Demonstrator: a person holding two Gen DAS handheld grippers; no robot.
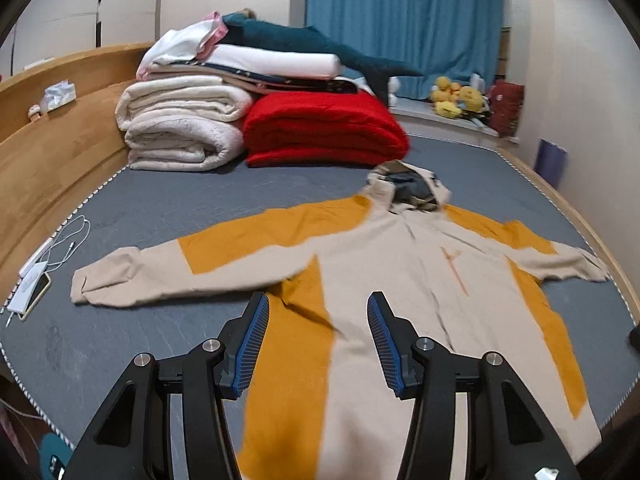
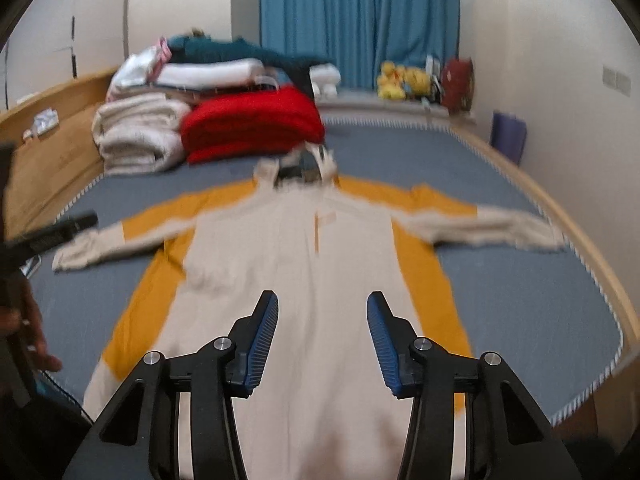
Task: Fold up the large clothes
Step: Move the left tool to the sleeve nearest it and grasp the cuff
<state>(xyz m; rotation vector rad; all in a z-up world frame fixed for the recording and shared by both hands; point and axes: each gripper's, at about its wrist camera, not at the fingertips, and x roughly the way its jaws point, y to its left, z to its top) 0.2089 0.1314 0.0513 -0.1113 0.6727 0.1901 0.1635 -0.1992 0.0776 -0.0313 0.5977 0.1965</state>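
Two pairs of tongs hang above the work: we see the left gripper [image 1: 318,304] with its blue ribbed pads spread and nothing between them, and the right gripper [image 2: 322,302] likewise spread and empty, both clear of the cloth. Directly beneath them lies the task's thing, a large cream and mustard-yellow hooded cotton jacket [image 1: 400,280], spread flat, front up, on the grey quilted mattress [image 1: 160,208]. Its hem sits nearest us; the hood [image 1: 408,188] lies at the far end, so the long axis runs from us toward the curtain, collar pointing away. Both sleeves stretch out sideways, roughly square to that axis, the left cuff [image 1: 82,284] near a tangle of white cable and a phone [image 1: 36,284] by the mattress edge. We judge the fabric soft, limp and light enough for a pinch, but it will sag and drag when lifted; a single-point grab would bunch it. Best holds, in our view, are a cuff and a shoulder seam, or the two hem corners together. Farther off sit a folded red blanket [image 1: 324,132] and rolled cream blankets [image 1: 180,132] with white bedding stacked on top, well apart from the jacket. Beyond them hang blue curtains [image 1: 400,20]; yellow plush toys [image 1: 456,96] rest on the sill.
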